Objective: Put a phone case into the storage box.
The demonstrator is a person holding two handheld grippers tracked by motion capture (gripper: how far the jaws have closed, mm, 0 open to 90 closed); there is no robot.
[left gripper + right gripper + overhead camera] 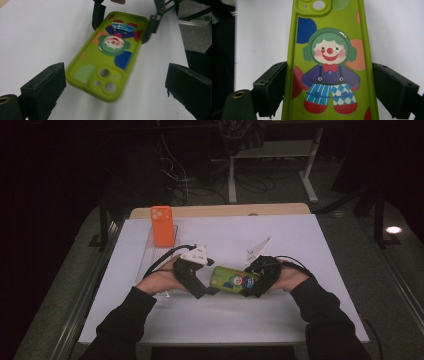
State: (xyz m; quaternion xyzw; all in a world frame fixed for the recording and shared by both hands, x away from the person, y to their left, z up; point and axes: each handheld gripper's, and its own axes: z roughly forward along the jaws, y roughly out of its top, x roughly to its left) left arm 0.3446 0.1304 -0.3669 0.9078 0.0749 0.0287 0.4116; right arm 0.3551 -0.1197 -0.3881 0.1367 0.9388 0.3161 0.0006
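Green phone case (pixel 329 62) in right gripper (pixel 329 92)

The counter (pixel 300 320) is covered by a flat white sheet, with a strip of pale wood showing along its far edge. At the far left of it stands an orange phone case (pixel 162 226), upright in a clear stand (pixel 153 251) that rests on the white surface. Near the middle front, a green phone case (pixel 231 279) printed with a clown is at the surface, its camera holes toward the left; whether it lies flat or is lifted slightly cannot be told.
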